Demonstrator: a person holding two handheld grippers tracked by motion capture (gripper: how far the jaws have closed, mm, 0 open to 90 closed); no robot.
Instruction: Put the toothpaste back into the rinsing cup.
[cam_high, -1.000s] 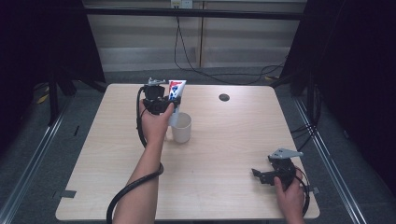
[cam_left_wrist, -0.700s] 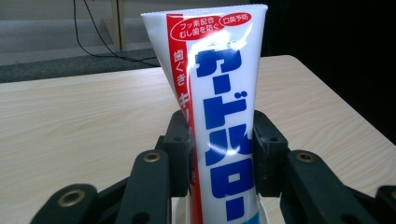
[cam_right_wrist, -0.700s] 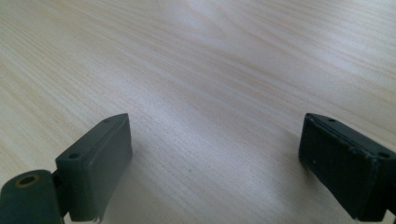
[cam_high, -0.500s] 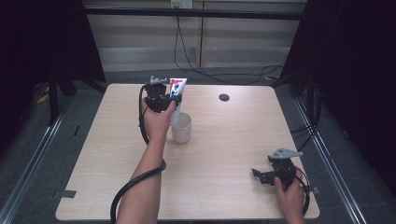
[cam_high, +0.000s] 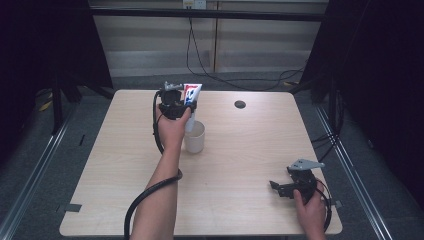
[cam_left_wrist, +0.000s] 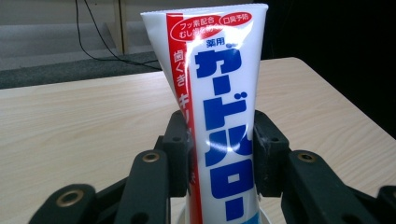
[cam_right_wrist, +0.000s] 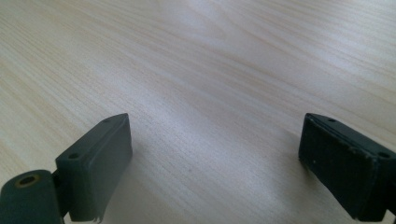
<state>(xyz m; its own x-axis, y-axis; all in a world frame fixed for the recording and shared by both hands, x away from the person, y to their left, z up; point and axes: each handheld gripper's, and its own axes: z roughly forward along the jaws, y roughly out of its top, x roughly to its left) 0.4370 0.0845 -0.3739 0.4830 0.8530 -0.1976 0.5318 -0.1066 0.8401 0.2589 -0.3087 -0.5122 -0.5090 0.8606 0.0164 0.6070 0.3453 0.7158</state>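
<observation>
I have the toothpaste tube (cam_left_wrist: 219, 121) clamped upright between the jaws of my left gripper (cam_high: 176, 102), flat crimped end up, its lower end dipping into the white cup (cam_high: 195, 138) near the far left of the tabletop (cam_high: 250, 150); the rim of the cup just peeks under the tube in the left gripper view. My worry is the cup; it looks light and stands free, so if I nudge the tube sideways against the rim it could tip or slide; and if I let go while the tube leans, its tall top might topple the cup over. The grip sits across the soft body of the tube, so squeezing harder could deform it. My right gripper (cam_high: 295, 186) rests low near the front right corner, jaws wide with nothing between them, well apart from the cup; a dark round hole (cam_high: 240, 104) lies toward the far edge; nothing blocks the way.
</observation>
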